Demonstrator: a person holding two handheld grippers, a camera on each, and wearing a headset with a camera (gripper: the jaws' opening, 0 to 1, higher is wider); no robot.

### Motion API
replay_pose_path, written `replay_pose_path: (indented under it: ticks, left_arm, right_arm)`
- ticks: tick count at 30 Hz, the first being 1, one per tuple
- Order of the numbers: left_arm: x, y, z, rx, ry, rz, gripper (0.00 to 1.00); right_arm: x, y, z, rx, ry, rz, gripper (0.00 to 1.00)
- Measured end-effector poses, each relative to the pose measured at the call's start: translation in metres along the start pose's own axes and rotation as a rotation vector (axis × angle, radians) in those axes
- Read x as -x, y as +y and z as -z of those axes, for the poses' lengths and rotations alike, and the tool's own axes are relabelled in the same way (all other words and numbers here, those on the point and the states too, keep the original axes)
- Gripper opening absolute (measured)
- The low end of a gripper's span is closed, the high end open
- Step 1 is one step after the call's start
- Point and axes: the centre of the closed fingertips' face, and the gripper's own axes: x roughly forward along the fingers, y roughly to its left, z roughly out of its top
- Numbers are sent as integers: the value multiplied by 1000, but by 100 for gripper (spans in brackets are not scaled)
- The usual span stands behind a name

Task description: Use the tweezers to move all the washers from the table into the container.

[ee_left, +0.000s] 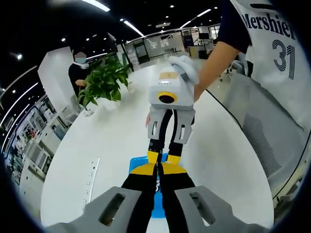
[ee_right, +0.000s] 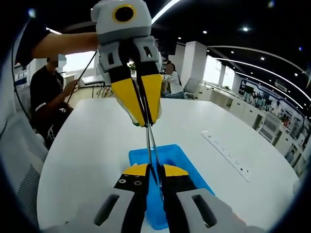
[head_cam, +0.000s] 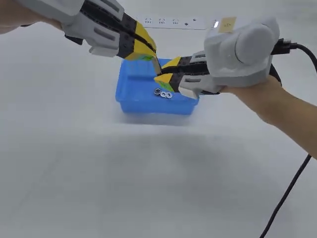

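Left claw and right claw are both clamping the tweezers over the container, sitting toward the far edge of the surface; washers are lying inside. If you're pulling the claws unevenly, the tweezers are risking twisting loose and dropping.

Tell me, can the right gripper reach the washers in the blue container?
Probably yes: the right gripper hangs just above the washers, with nothing covering the blue container, though its jaws look shut on the tweezers.

The washers in the container were too small to count. Above it, the tweezers had their tips hidden by the right gripper.
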Motion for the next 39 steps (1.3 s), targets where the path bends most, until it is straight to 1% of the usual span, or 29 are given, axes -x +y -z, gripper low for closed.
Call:
replay_pose_path:
  ticks: [1, 3, 4, 6, 7, 8, 9, 11, 12, 13, 14, 15, 17, 18, 19, 20, 21, 22, 23, 25, 26, 27, 28, 29, 30, 33, 35, 37, 39]
  left_arm:
    - [3, -3, -6, -4, -8, -4, 6]
    - [8, -7, -13, -6, -22, -12, 6]
    - [10, -11, -17, -10, -29, -16, 6]
    - [13, -17, -21, -9, -38, -21, 6]
    - [13, -21, -21, -7, -40, -20, 6]
    - [12, -27, -18, -4, -35, -19, 6]
    - [11, -32, -15, -1, -28, -18, 6]
    - [6, -44, -1, 11, 2, -12, 6]
    - [4, -49, 3, 22, 6, -9, 6]
    - [0, -57, 7, 50, -5, -3, 6]
    - [-2, -62, 9, 69, -14, 0, 6]
    - [-7, -69, 14, 85, -15, 6, 6]
    - [-13, -77, 24, 105, -5, 11, 6]
    - [-16, -81, 28, 118, -1, 15, 6]
    - [-21, -86, 34, 141, -3, 18, 6]
    - [-24, -89, 40, 169, -2, 12, 6]
    - [-29, -94, 48, 193, 7, 17, 6]
    - [-32, -96, 54, 190, 13, 15, 6]
    - [-37, -100, 63, 214, 31, 18, 6]
    - [-44, -104, 73, 230, 38, 25, 6]
    - [-51, -106, 81, 238, 55, 31, 6]
    - [-55, -108, 86, 240, 65, 35, 6]
    - [-60, -111, 93, 249, 81, 49, 6]
    - [-63, -111, 97, 248, 88, 49, 6]
    - [-67, -113, 102, 255, 95, 62, 6]
    - [-71, -111, 109, 263, 100, 59, 6]
    - [-72, -110, 113, 257, 111, 61, 6]
    - [-73, -110, 117, 254, 123, 63, 6]
    - [-75, -112, 126, 234, 167, 67, 6]
  right_arm:
    - [5, 3, -4, 8, -5, 3, 11]
    - [15, 7, -11, 19, -13, 9, 10]
    - [19, 9, -13, 22, -13, 12, 10]
    - [29, 15, -15, 29, -12, 14, 9]
    - [32, 18, -14, 26, -8, 11, 9]
    - [37, 23, -11, 26, 2, 7, 9]
    - [39, 26, -8, 29, 13, 5, 9]
    - [44, 36, 1, 35, 51, -11, 9]
    - [45, 40, 4, 43, 66, -19, 9]
    - [46, 47, 10, 48, 91, -34, 9]
    - [46, 52, 15, 59, 110, -45, 9]
    - [45, 58, 22, 76, 137, -60, 9]
    - [41, 65, 34, 71, 176, -85, 9]
    - [39, 69, 41, 91, 203, -100, 9]
    - [37, 71, 46, 86, 221, -105, 9]
    - [34, 74, 51, 82, 230, -112, 9]
    - [31, 77, 57, 80, 247, -123, 9]
    - [29, 78, 63, 76, 261, -132, 9]
    - [25, 81, 71, 71, 288, -144, 9]
    - [21, 85, 84, 93, 336, -168, 9]
    - [17, 85, 92, 107, 364, -176, 9]
    - [14, 86, 97, 112, 381, -181, 9]
    - [11, 87, 104, 113, 405, -194, 9]
    - [9, 87, 108, 119, 416, -199, 9]
    - [7, 88, 113, 131, 433, -207, 9]
    - [4, 87, 118, 136, 450, -218, 9]
    - [3, 84, 118, 119, 451, -217, 9]
    - [2, 83, 119, 125, 451, -222, 9]
    - [-1, 84, 120, 137, 462, -233, 10]
